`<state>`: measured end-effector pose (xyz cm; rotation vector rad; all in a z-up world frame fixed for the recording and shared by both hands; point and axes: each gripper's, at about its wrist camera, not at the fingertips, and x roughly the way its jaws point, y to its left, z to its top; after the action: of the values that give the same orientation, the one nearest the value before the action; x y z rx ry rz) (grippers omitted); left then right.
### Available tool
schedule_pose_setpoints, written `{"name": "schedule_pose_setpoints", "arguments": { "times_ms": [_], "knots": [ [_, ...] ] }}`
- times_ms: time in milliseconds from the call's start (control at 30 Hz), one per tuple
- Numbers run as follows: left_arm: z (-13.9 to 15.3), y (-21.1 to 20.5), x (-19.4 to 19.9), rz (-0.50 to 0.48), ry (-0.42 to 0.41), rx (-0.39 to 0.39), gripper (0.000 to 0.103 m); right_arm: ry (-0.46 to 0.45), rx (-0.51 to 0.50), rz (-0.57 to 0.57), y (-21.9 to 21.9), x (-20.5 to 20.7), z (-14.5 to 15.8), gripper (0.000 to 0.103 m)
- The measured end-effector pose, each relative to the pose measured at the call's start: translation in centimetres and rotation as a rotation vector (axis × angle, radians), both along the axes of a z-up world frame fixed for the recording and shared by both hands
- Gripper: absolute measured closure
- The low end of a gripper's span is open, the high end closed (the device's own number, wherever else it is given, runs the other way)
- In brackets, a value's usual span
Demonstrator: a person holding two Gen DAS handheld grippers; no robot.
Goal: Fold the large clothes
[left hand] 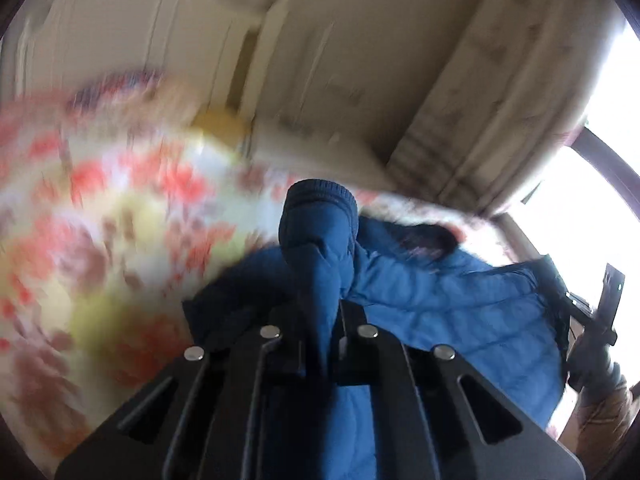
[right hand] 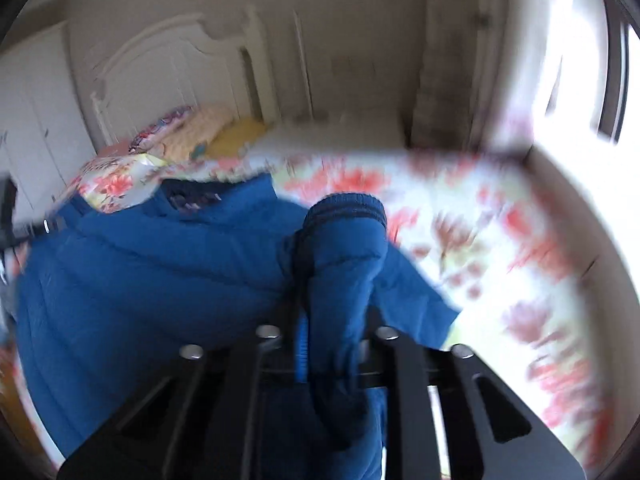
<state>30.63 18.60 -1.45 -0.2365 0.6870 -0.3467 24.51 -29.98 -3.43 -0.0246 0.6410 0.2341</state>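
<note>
**Both grippers clamp the blue jacket's sleeves above the bed**

The left gripper (left hand: 320, 320) pinches one sleeve (left hand: 320, 224) of the blue puffer jacket (left hand: 460, 300), its ribbed cuff sticking up beyond the fingers. The right gripper (right hand: 332, 332) is closed on the other sleeve (right hand: 344, 240) in the same way. The jacket's quilted body spreads over the floral bedspread (right hand: 500, 240). Pillows (right hand: 192, 132) lie by the white headboard (right hand: 160, 60). Both views are motion-blurred. No containers show.

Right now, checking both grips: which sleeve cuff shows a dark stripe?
The cuff in the right gripper; the left gripper's cuff looks plain.
</note>
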Motion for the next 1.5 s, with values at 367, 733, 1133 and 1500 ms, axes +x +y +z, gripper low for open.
{"name": "schedule_pose_setpoints", "arguments": {
  "times_ms": [367,733,1133,1500],
  "knots": [
    [4.6,-1.4,9.3,0.146,0.042,0.041,0.094,-0.09,0.033,-0.133,-0.8,6.5,8.4,0.092],
    [-7.1,-1.7,12.6,0.322,0.247,0.173,0.047,0.251,0.062,-0.241,-2.2,14.3,-6.0,0.081],
    [-2.3,4.8,-0.9,0.166,0.082,0.005,0.011,0.206,0.33,-0.101,-8.9,2.5,-2.0,0.039],
    [-8.1,2.9,-9.1,-0.006,0.193,-0.003,0.005,0.197,0.323,0.058,-6.8,-9.8,-6.4,0.008]
  ]
}}
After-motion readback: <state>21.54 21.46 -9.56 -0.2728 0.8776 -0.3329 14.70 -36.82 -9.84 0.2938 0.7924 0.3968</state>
